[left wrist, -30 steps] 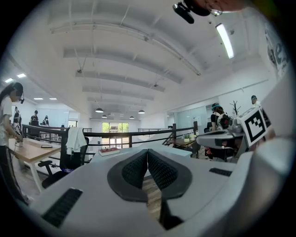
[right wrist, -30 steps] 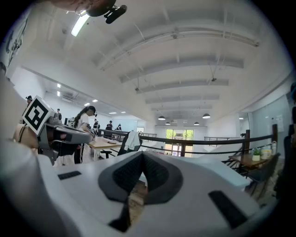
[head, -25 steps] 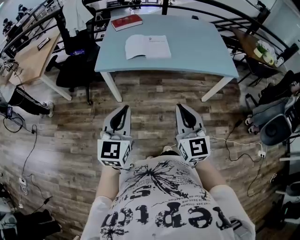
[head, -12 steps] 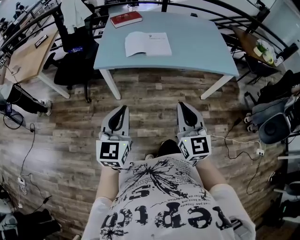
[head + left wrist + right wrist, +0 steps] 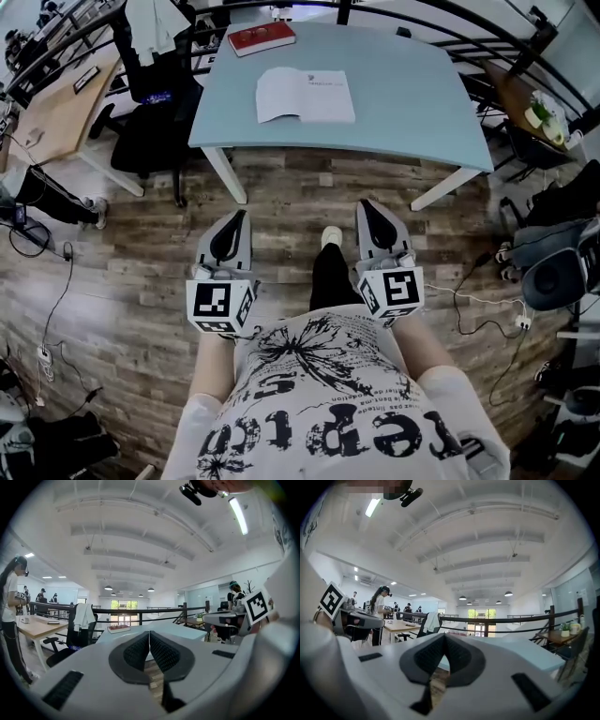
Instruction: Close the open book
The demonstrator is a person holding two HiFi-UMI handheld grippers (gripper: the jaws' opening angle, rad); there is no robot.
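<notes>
The open book (image 5: 306, 95) lies flat with its white pages up, on the middle of the light blue table (image 5: 412, 103), far ahead of me. Both grippers hang over the wooden floor, short of the table's near edge and well apart from the book. My left gripper (image 5: 243, 217) (image 5: 149, 633) is shut, its dark pads together with nothing between them. My right gripper (image 5: 365, 205) (image 5: 444, 636) is also shut and empty. Both point level toward the table. The jaws hide the book in both gripper views.
A closed red book (image 5: 261, 38) (image 5: 118, 628) lies at the table's far left corner. A black chair (image 5: 155, 108) draped with a white garment stands left of the table, beside a wooden desk (image 5: 56, 117). A railing runs behind. Bags and cables (image 5: 553, 267) lie on the floor at the right.
I have stepped toward the table: a dark trouser leg and a white shoe now show between the grippers. Both grippers came forward with me, still shut.
</notes>
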